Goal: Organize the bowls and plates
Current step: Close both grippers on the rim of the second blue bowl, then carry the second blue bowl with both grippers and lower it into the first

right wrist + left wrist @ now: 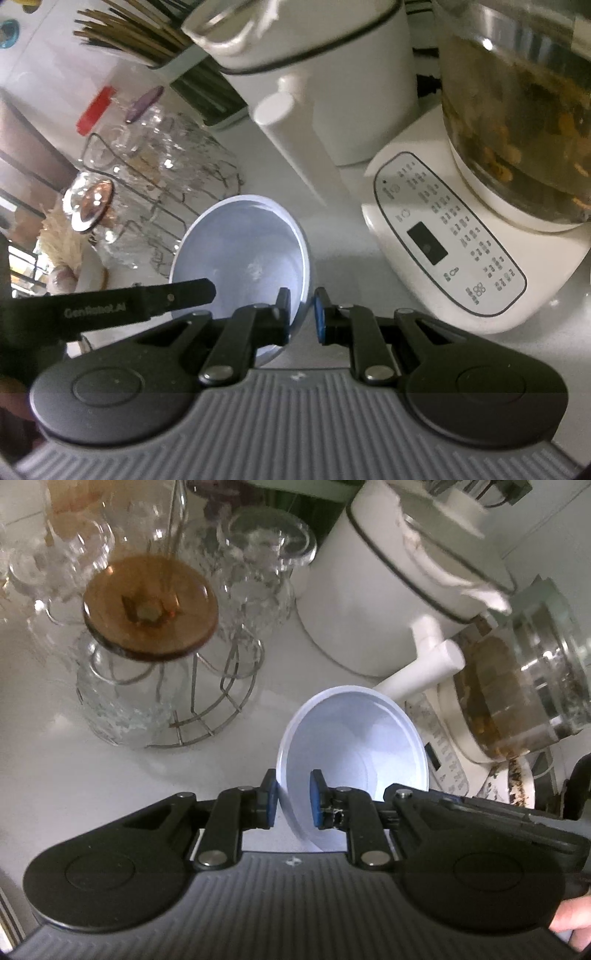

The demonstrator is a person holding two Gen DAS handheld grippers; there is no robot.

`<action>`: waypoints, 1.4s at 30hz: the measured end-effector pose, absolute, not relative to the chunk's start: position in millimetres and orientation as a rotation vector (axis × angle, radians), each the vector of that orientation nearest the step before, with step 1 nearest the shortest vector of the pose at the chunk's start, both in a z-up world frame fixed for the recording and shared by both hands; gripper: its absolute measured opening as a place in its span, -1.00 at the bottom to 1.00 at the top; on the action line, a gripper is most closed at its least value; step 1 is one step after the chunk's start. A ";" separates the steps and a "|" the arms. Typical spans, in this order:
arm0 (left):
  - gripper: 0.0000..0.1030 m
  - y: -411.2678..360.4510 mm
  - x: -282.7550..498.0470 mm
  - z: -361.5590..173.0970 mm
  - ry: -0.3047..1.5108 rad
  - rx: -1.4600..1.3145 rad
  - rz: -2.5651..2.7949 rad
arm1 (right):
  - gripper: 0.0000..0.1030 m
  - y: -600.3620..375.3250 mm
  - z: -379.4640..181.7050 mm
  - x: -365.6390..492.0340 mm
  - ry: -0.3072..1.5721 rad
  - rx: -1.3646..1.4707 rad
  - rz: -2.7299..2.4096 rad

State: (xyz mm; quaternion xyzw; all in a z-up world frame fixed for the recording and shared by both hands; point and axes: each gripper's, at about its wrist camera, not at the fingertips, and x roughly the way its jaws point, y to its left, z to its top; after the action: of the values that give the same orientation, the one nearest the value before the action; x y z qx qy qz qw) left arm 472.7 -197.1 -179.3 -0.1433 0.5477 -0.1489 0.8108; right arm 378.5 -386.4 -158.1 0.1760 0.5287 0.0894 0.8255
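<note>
One legible marking, "GenRobot.AI", on the left gripper (110, 308).

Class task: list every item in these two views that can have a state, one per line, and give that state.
Pale blue plastic bowl: empty, tilted, gripped by both tools.
Left tool: shut on the bowl's rim.
Right tool: shut on the bowl's rim.
Clear glass kettle: filled, seated on its base.
Amber-lidded glass jar: lid on.

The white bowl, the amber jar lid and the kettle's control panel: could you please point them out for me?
white bowl (354, 738): left wrist view, on its inner wall.
amber jar lid (149, 605): left wrist view, on its top.
control panel (448, 236): right wrist view, on its middle.
</note>
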 end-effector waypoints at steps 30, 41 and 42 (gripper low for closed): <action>-0.56 -160.3 406.4 -87.9 0.961 -0.285 -0.440 | -0.67 -356.7 -72.0 296.9 0.899 0.412 0.119; -0.56 -106.3 376.6 -84.8 0.941 -0.296 -0.396 | -0.67 -309.4 -70.1 280.0 0.891 0.389 0.177; -0.56 -101.1 374.1 -86.2 0.946 -0.295 -0.390 | -0.67 -303.9 -71.9 279.0 0.898 0.386 0.182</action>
State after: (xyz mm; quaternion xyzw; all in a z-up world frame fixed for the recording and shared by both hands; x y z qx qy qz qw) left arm 374.1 -101.1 -86.2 -0.1408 0.4510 -0.1858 0.8615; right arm 279.0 -303.9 -71.9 0.1850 0.4310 0.0875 0.8789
